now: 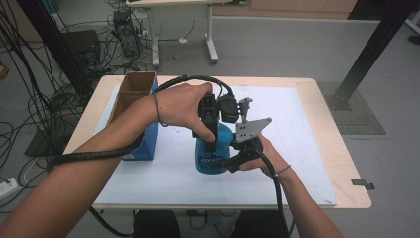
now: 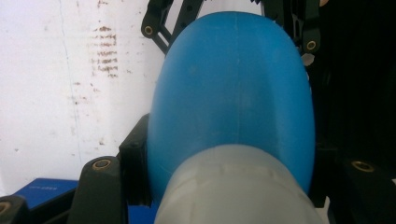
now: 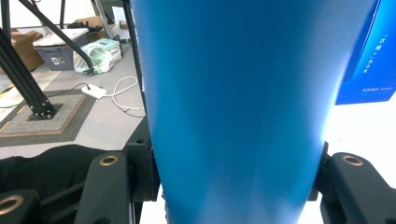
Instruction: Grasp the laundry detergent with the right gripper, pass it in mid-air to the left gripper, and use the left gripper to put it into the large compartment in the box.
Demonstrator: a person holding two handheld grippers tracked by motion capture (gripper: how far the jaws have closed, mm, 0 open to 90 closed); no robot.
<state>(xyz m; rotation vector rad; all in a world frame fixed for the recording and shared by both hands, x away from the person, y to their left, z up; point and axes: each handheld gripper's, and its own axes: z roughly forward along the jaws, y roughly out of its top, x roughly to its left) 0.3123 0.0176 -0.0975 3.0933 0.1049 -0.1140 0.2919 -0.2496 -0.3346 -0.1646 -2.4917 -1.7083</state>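
Observation:
A blue bottle (image 1: pixel 208 151) stands upright on the white mat (image 1: pixel 302 148) in the middle of the table. My left gripper (image 1: pixel 213 135) comes down from above and is shut on the bottle's top. In the left gripper view its jaws press the blue shoulder (image 2: pixel 233 93) just by the pale grey cap (image 2: pixel 238 191). My right gripper (image 1: pixel 221 162) reaches in level from the right and is shut on the bottle's lower body. In the right gripper view the blue bottle (image 3: pixel 238 102) sits between the two black jaws. The bottle's base is hidden.
An open cardboard box with blue sides (image 1: pixel 136 99) stands at the mat's left edge, close to my left forearm; its blue side (image 3: pixel 369 56) is seen behind the bottle. The wooden table (image 1: pixel 341 163) ends just past the mat. Cables and black frame posts crowd the floor beyond.

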